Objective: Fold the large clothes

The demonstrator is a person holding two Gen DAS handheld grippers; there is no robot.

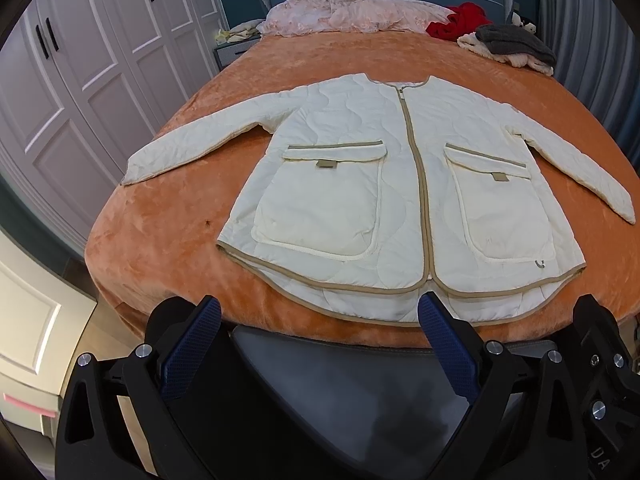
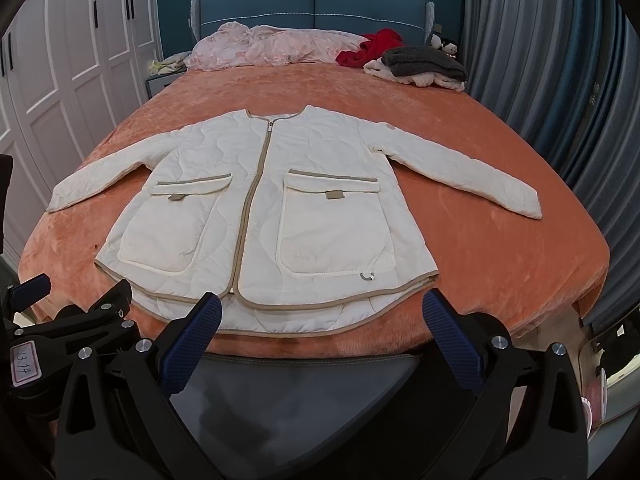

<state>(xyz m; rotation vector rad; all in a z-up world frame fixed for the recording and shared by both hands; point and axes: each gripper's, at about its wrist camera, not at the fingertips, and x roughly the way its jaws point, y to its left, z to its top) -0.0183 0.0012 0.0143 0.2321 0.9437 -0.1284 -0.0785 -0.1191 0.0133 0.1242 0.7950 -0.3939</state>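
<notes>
A white jacket (image 1: 384,184) lies flat and zipped in the middle of the frame on an orange bed (image 1: 168,240), both sleeves spread out wide. Its tan bottom edge sits close to the bed's near edge. The left gripper (image 1: 320,320) and right gripper (image 2: 322,316) hang just before that edge, fingers wide apart, holding nothing. Bare blanket shows all around the jacket. Piled clothes (image 2: 420,64) sit at the upper right.

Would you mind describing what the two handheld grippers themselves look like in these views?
Both share one design. The left gripper and the right gripper each have two black plastic fingers faced with dark blue, dotted-texture pads, on angular black frames with triangular cut-outs and round silver screws. In the right wrist view, the left gripper's body carries a small white label with handwritten digits. No cables or sleeves show.
</notes>
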